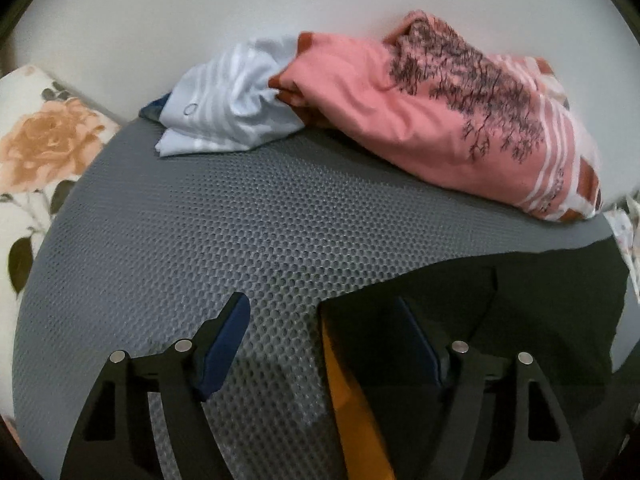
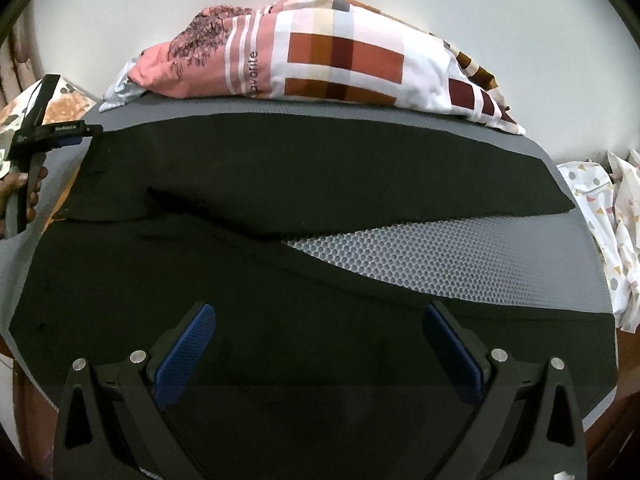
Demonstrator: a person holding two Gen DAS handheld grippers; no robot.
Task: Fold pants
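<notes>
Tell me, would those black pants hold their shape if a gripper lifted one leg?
Probably not. The black pants lie flat and creased on the grey mat, so they look thin, limp and likely light. Lifted by one leg, the rest would probably sag and drag.

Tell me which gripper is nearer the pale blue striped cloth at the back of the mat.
Left. The left gripper faces the pale blue striped cloth across bare grey mat. The right gripper hovers over the black pants, with that cloth off at its far left.
</notes>
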